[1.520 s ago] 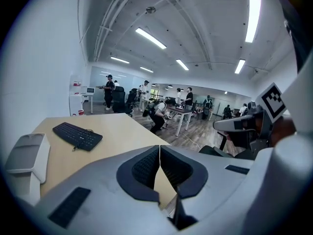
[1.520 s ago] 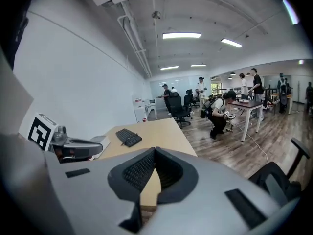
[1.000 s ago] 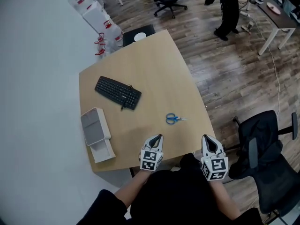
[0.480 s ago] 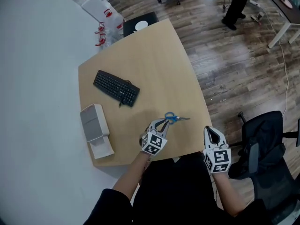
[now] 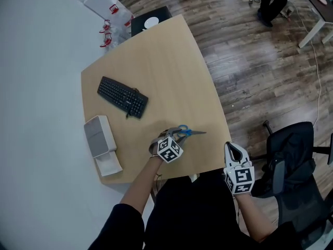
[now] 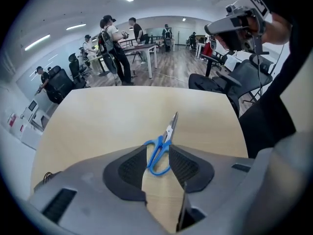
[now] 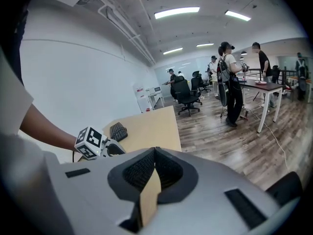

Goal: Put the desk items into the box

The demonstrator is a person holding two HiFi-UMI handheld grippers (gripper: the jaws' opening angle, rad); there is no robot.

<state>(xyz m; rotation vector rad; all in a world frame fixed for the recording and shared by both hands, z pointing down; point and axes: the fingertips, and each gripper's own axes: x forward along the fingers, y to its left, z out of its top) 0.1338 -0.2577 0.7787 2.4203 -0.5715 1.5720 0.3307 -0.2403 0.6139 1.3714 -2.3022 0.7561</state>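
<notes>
The left gripper (image 6: 157, 153), its jaws just opened wide, straddles the handles of the blue-handled steel scissors (image 6: 166, 135) lying near the front edge of the light wooden desk (image 5: 166, 72), not yet pressing them. Closing off-centre would likely pinch one loop and let them swing. The right gripper (image 7: 154, 151) hangs closed and empty; I count one pair of scissors, one black keyboard (image 5: 122, 97) and one grey-and-white box (image 5: 99, 136).

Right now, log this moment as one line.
step: pick scissors | left tongs: just opened, handles between jaws, not gripped | right tongs: shut, empty | box: left edge of desk
</notes>
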